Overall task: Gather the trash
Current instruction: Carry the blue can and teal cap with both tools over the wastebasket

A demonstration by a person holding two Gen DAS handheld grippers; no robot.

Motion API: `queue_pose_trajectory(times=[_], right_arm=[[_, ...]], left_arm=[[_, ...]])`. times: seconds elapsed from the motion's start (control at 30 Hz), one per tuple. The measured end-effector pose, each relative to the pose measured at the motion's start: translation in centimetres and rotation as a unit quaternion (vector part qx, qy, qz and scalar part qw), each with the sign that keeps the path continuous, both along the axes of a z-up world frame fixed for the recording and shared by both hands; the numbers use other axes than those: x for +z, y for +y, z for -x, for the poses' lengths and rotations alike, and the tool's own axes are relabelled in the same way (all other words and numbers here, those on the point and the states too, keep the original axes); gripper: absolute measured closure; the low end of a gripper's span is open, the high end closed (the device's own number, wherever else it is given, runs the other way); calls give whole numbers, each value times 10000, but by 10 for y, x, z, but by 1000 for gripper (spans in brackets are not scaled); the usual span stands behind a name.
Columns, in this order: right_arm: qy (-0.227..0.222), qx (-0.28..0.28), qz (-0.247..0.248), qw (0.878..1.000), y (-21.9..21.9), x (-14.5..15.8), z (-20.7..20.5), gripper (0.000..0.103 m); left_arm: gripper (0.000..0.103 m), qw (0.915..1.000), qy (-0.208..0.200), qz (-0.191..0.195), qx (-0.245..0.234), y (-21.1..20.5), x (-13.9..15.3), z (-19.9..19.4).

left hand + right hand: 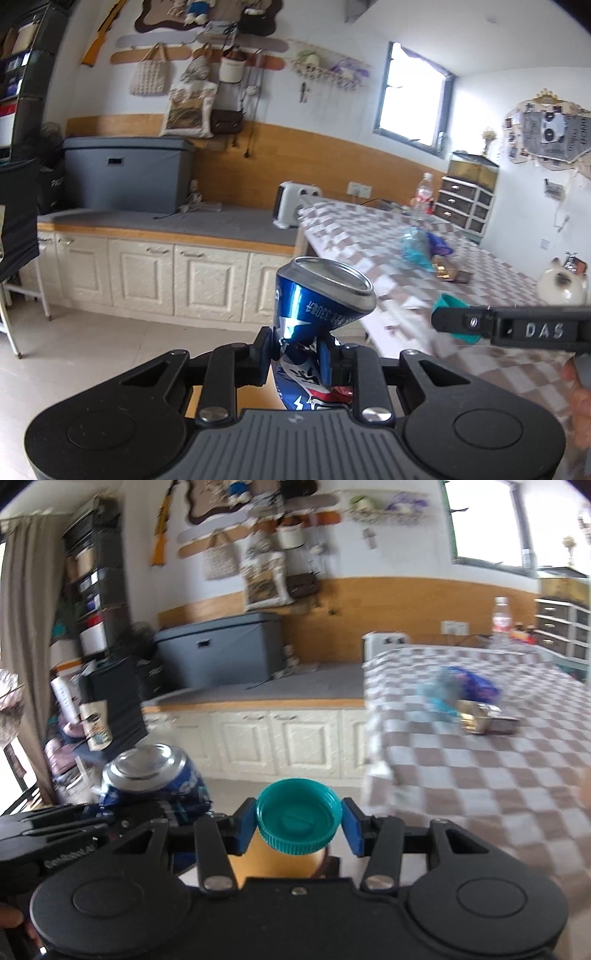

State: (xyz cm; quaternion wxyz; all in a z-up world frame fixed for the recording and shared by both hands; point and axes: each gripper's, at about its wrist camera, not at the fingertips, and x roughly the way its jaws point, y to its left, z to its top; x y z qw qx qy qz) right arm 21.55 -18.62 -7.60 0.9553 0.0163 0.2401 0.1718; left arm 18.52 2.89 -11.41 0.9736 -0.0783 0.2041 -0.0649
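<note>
My left tool grips a crushed blue can at its dented waist, long axis leaning away, rim end up. My right tool pinches a teal cap, hollow side up, beside the checkered tabletop.

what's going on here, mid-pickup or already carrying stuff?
Already carrying. The left gripper is clamped on a crushed blue can, and the right gripper holds a teal bottle cap between its pads. Both are held off the edge of the checkered table. More trash is on the table: a crumpled blue bag, a gold wrapper and a clear bottle at the far end.
</note>
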Motion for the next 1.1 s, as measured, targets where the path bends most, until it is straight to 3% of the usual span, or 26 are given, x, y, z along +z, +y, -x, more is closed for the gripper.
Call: queue_pose_trajectory(times=[0.27,0.47,0.8,0.97,1.1], right_arm=[[431,866,533,9939,58,10,-67,53],[910,1151,877,9853,97,-10,-129,53],[1988,974,965,9704,123,-82,-216,53],[2464,719,1009,9612,121,-124,-239,53],[2755,397,876,9565,114,-140,-253,53]], left_arm=[[76,9991,346,17,232,35,-12,-49],[76,9969,708,40,343,55,-23,-94],[76,9860,1640,9,312,72,-70,-166],[76,9758,2177,-97,161,72,-110,-196],[76,9663,2571,-148,61,68,-142,-216]])
